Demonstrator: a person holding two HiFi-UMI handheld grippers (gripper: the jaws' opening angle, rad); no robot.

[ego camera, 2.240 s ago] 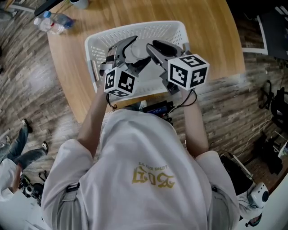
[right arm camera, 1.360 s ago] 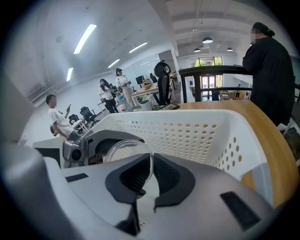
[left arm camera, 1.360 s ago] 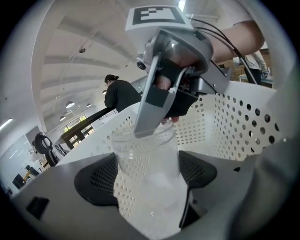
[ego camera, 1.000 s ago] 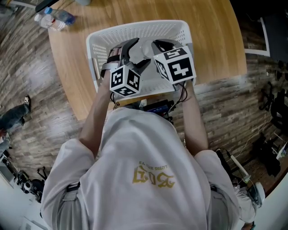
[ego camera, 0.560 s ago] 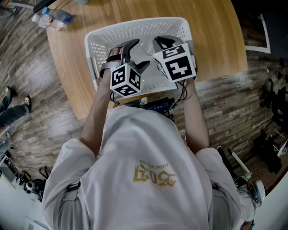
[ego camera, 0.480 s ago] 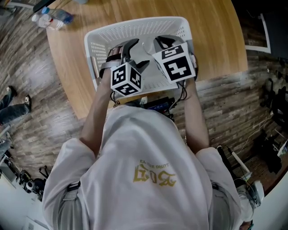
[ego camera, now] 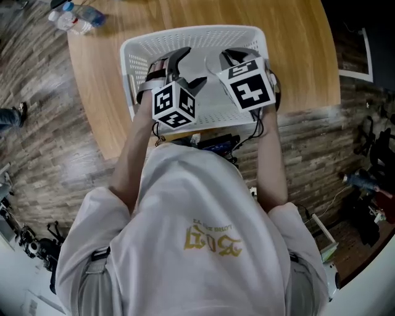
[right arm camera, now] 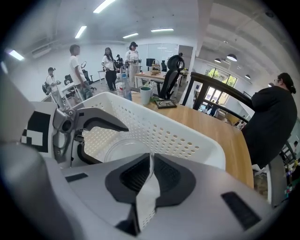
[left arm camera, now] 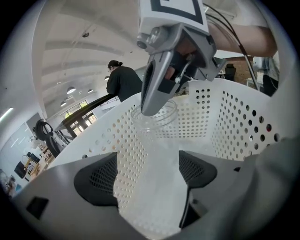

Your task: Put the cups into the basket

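A white perforated basket (ego camera: 191, 34) stands on the wooden table, and both grippers reach into it. A clear plastic cup (left arm camera: 154, 123) stands upright between the pads of my left gripper (left arm camera: 147, 171), which is shut on its body. From above, my right gripper (right arm camera: 151, 176) is shut on the cup's thin rim (right arm camera: 123, 149), and one of its fingers (left arm camera: 153, 91) dips into the cup's mouth. In the head view the left gripper (ego camera: 188, 69) and the right gripper (ego camera: 229, 58) sit side by side over the basket floor. The cup is barely visible there.
The wooden table (ego camera: 296, 55) reaches beyond the basket on the far side and the right. Water bottles (ego camera: 77, 18) lie at its far left corner. A green cup (right arm camera: 146, 95) and small items stand farther along the table. A person in black (right arm camera: 272, 126) sits beside it, and others stand behind.
Both grippers stay inside the basket. The right gripper has drifted slightly right and farther in, and the left one has edged a little to the right.
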